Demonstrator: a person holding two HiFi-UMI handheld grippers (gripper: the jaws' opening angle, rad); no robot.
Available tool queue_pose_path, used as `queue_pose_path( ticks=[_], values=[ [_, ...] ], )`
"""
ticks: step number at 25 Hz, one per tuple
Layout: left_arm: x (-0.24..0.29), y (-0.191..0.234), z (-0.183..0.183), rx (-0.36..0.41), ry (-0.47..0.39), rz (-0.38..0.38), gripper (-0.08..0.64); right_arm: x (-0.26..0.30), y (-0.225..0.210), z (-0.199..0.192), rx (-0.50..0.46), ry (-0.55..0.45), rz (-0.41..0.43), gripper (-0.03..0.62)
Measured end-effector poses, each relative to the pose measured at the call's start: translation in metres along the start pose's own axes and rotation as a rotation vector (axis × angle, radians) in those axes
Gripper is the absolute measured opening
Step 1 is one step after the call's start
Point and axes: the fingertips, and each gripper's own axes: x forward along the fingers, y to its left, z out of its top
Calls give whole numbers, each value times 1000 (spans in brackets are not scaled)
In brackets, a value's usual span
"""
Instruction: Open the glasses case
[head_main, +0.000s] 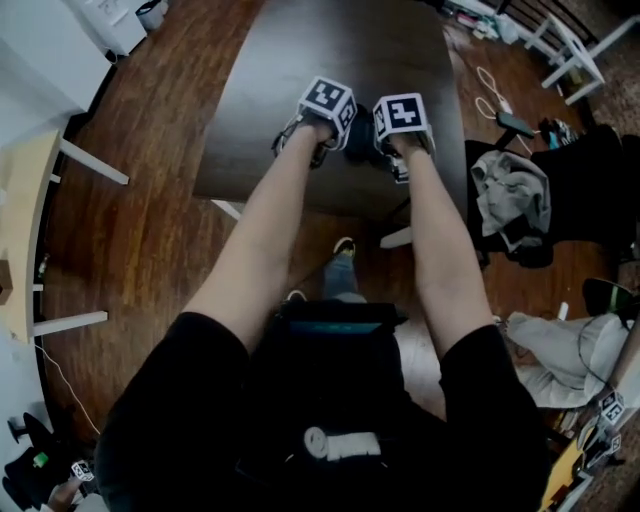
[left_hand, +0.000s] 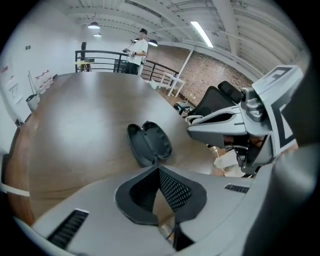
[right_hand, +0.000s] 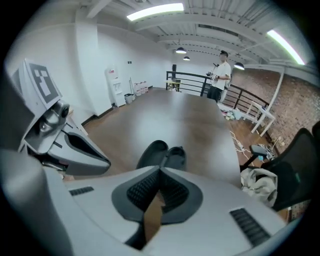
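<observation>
A dark glasses case (left_hand: 149, 142) lies open on the brown table (left_hand: 75, 125), both shell halves facing up and nothing inside. The right gripper view shows the same open case (right_hand: 162, 154) just beyond the jaws. My left gripper (left_hand: 159, 171) hangs above and short of the case, shut, with its pads meeting and nothing between them. My right gripper (right_hand: 160, 170) is likewise shut and empty, clear of the case. In the head view both marker cubes, left (head_main: 327, 100) and right (head_main: 402, 113), sit side by side over the table's near edge, with the case (head_main: 362, 130) dark between them.
A black office chair (head_main: 545, 190) draped with grey clothing (head_main: 512, 195) stands right of the table. A white cable (head_main: 490, 95) lies on the wooden floor. White furniture legs (head_main: 90, 160) stand at the left. A person (right_hand: 220, 72) stands far off by a railing.
</observation>
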Motion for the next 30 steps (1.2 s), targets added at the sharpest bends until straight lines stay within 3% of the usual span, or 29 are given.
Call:
queue_pose_path(
  ticks=[4,7,10,20,24,30],
  values=[
    [-16,-32,-31,9,-26,-13,0,-32,42,-17,38,-52,1,6],
    [-18,-53,-50,-48,-71,-53,0,-48,57,-32,107,-93,4,6],
    [-18,-66,-62,-90,-108,-55,0,-61,60,-54,127,-100,-11,8],
    [-27,-138,-103,-83,-132,-62,0,-109,58,-118,161,-109,39,7],
    [-28,-172,-132,-99,-152,-61,0,-131,55,-152,150,-132,43,7],
    [-29,-207,-180,-157,-186,-29,0,-153,70,-213,145,-106,114,8]
  ],
)
